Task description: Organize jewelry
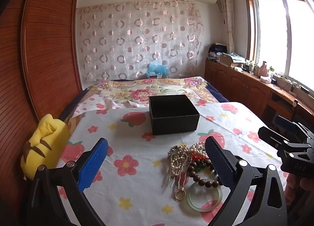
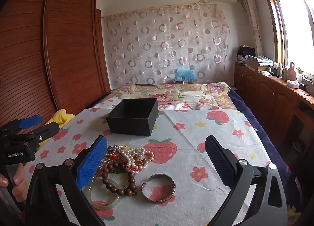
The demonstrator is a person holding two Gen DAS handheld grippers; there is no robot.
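Observation:
An open black box (image 1: 172, 115) (image 2: 133, 117) stands on the flowered cloth. In front of it lies a jewelry pile: pearl strands (image 1: 181, 156) (image 2: 135, 156), a brown wooden bead bracelet (image 1: 204, 178) (image 2: 117, 185), a pale green jade bangle (image 1: 205, 199) (image 2: 103, 196), a gold ring pendant (image 1: 180, 195) and a silver cuff bangle (image 2: 158, 189). My left gripper (image 1: 157, 164) is open and empty, above the pile's left side. My right gripper (image 2: 157, 164) is open and empty, above the silver cuff. Each gripper also shows in the other view, the right one (image 1: 282, 139) and the left one (image 2: 31, 127).
A yellow plush toy (image 1: 44, 147) (image 2: 60, 117) lies at the cloth's left edge. A wooden wardrobe (image 1: 39, 49) stands on the left. A floral bed (image 1: 149, 86) lies behind the box. A cluttered wooden counter (image 1: 274, 88) runs under the window on the right.

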